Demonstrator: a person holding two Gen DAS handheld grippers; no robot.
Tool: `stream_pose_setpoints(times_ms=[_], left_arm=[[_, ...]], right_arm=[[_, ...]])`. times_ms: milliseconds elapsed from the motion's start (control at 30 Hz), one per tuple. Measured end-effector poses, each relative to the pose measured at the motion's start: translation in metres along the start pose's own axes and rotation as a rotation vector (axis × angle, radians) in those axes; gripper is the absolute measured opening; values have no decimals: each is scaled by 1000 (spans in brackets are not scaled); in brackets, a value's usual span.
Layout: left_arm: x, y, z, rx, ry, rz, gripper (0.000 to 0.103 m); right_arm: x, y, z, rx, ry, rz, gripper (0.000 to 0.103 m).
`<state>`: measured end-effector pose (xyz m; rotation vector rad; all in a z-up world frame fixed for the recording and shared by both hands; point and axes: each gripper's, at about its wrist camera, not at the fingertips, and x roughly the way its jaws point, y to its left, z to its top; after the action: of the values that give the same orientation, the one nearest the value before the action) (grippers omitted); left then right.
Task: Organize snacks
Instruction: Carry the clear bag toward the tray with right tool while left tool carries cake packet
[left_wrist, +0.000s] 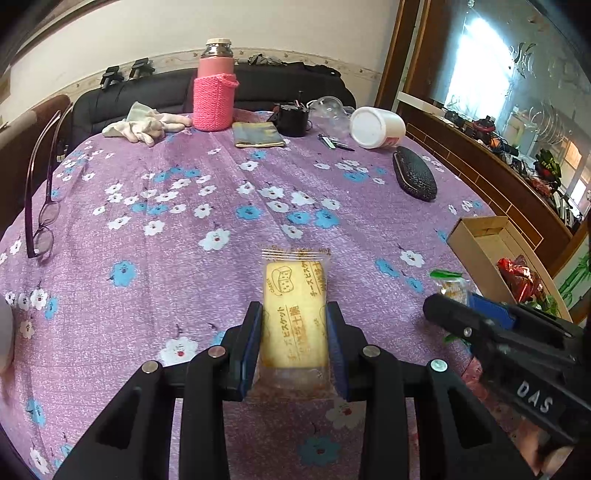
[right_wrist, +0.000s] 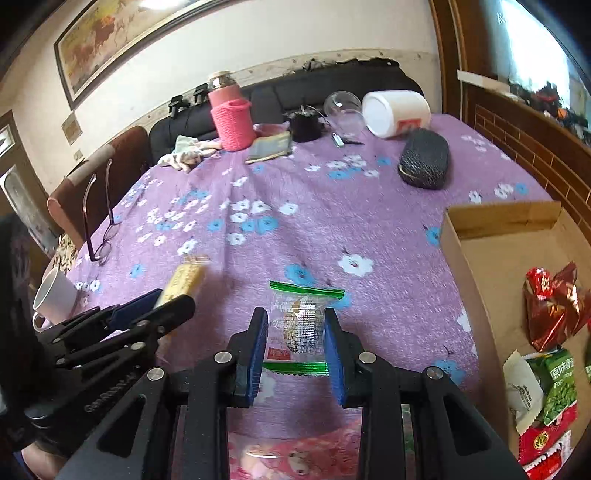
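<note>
Blue-padded jaws of the left gripper are closed on a yellow cheese biscuit packet, held clear of the purple floral tablecloth, while the right gripper clamps a clear green-edged snack packet. Both point forward over the table, side by side, the cardboard box of snacks to their right. Judged best practice: carry each packet level over the box wall, then release low to avoid crushing.
</note>
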<state>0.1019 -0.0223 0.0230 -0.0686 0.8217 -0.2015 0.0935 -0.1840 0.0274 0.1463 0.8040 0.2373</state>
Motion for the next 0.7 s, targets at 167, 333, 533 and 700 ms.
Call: stream_pose_setpoints(times_ms=[167, 333, 533, 700], left_arm=[[-2, -12, -3, 47, -19, 29, 33], [-3, -17, -5, 73, -33, 54, 33], [-10, -16, -2, 68, -66, 77, 33], [-10, -15, -2, 58, -64, 79, 33]], right_arm=[[-6, -5, 2, -3, -30, 7, 31], [-9, -7, 2, -1, -33, 18, 31], [-9, -6, 2, -4, -32, 20, 31], [-9, -8, 2, 4, -26, 18, 31]])
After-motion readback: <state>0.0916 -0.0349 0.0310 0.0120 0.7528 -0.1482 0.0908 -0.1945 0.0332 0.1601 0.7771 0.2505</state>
